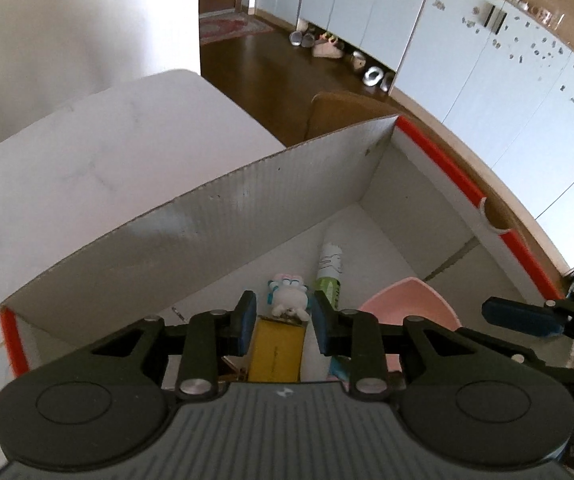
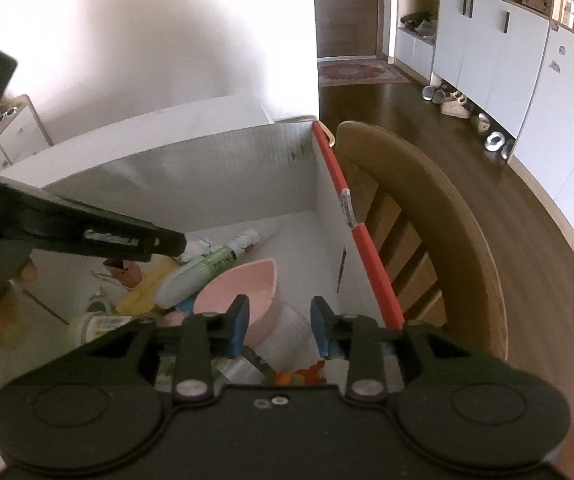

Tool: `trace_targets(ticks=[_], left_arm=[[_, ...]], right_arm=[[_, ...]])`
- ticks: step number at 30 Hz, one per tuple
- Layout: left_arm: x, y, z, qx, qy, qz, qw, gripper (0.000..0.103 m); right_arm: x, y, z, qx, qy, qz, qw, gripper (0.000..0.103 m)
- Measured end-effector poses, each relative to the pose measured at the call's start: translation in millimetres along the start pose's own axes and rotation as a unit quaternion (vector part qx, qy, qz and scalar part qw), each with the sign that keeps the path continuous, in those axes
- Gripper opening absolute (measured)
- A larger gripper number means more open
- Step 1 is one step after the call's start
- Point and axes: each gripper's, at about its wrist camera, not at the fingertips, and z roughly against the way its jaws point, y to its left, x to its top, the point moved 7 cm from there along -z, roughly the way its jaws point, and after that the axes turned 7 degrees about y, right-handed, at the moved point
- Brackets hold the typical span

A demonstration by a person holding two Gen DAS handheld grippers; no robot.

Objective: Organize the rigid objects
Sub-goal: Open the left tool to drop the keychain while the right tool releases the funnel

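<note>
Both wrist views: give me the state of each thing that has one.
Left gripper: open, empty, above the box.
Right gripper: open, empty, above the box.
Cardboard box: open-topped, holding items.
Pink bowl: tilted, leaning on other items.
Green-labelled tube: lying across the pile.

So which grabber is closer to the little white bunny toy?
Left. The left gripper hangs right above the bunny toy, which shows between its open jaws. The right gripper is farther off, over the pink bowl.
</note>
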Motion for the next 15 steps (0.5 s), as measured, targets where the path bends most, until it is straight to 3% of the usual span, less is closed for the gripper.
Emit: trace_targets(ticks=[3,5,7,15], left_arm=[[-4.7,-0.3,11.8,-0.005,-0.013,0.001,0.9999,0.035],[-8.2,-0.8,20.7,-0.005,-0.025,0.001,0.9997,0.051],[-12.2,-2.7,30.5,-0.008,-0.04,-0.001,0.9992,0.056],[-33.5,-12.5,69.0,-0.007,-0.079,-0.016,0.9967,0.056]], right_arm=[[-0.7,1.0,10.5,0.008,-0.007,-0.003,1.0,0.036],[-0.5,2.7,17.4,0.008,-0.014,-0.003,1.0,0.041],[-0.5,5.2,24.0,0.011,-0.02,-0.005,1.0,0.045],[-5.8,21.5,52.4,0.034,-0.04,0.004,0.999,0.061]])
